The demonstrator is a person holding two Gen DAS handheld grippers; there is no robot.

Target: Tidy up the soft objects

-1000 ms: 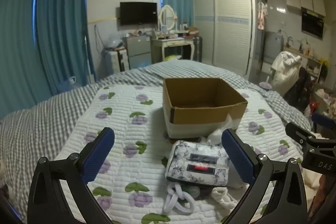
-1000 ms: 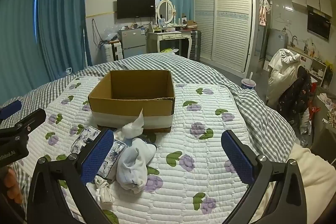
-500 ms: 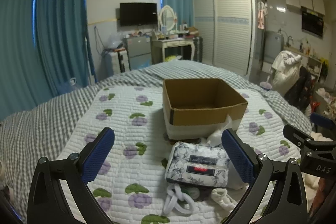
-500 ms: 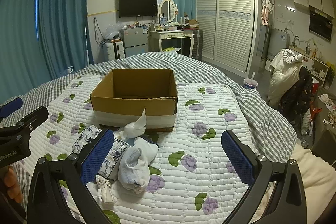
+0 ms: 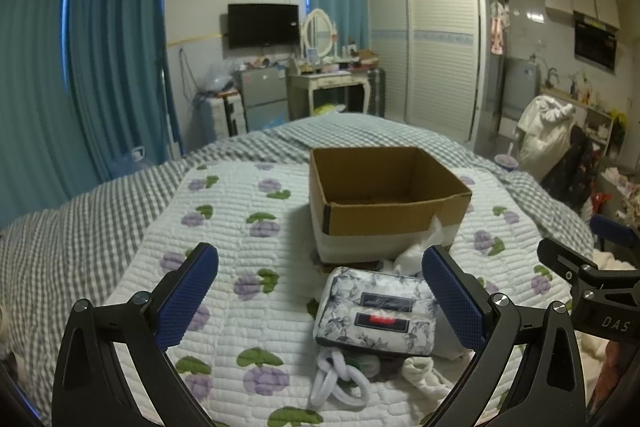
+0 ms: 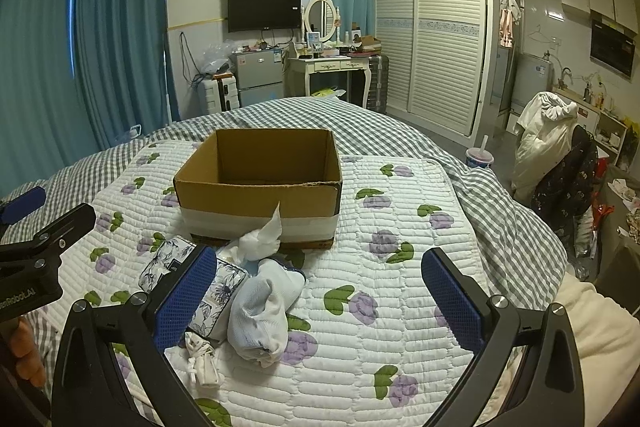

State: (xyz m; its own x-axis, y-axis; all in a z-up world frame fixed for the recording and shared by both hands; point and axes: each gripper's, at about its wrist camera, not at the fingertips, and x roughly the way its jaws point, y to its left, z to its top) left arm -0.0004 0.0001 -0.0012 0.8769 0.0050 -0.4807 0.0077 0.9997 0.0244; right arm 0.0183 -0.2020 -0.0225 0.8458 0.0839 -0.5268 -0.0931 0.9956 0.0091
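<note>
Both claws (image 5: 320,291) (image 6: 320,291) gape wide, empty; floral pouch (image 5: 376,311), possibly sock bundle (image 6: 264,311) front cardboard box (image 6: 260,183).

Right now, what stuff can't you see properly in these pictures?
- Floor of the cardboard box: both views, hidden by its near wall.
- Words on the floral pouch labels: left view, too small.
- Rest of the pouch: right view, behind a finger of the right tongs.
- White cloth near the pouch: left view, partly behind the left tongs.
- Dresser items: too small.
</note>
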